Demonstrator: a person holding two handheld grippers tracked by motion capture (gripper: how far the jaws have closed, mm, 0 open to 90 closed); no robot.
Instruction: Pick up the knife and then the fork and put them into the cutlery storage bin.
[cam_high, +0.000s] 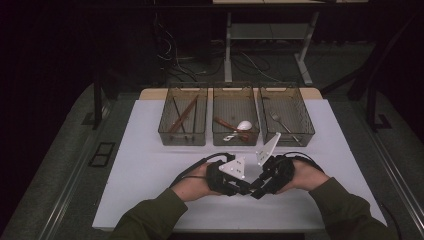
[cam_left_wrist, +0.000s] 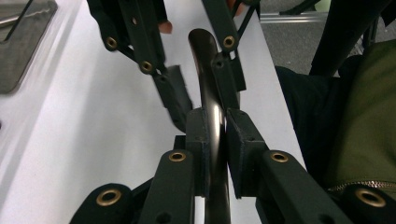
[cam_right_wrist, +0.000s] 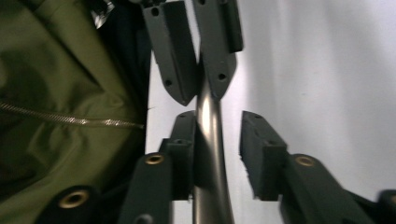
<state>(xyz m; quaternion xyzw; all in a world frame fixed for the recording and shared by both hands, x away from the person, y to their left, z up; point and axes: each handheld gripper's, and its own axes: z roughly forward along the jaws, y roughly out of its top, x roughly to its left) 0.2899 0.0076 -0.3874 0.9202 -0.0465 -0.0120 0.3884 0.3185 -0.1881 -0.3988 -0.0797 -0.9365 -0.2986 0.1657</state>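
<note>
A shiny metal utensil (cam_left_wrist: 206, 70), of which I see only the curved handle, is held above the white table between the two grippers. My left gripper (cam_left_wrist: 222, 133) is shut on it, both pads pressing its sides. My right gripper (cam_right_wrist: 223, 149) faces it tip to tip. The utensil (cam_right_wrist: 208, 116) lies against one of the right gripper's pads (cam_right_wrist: 187, 149), while a gap separates it from the other pad, so these jaws are open around it. In the high view the left gripper (cam_high: 242, 187) and right gripper (cam_high: 256, 191) meet near the table's front edge.
Three translucent bins stand side by side at the back of the table (cam_high: 150, 165). The left bin (cam_high: 165, 131) holds chopsticks, the middle bin (cam_high: 235, 139) spoons and the right bin (cam_high: 306, 131) a fork. A green sleeve (cam_left_wrist: 364, 121) is close beside the grippers.
</note>
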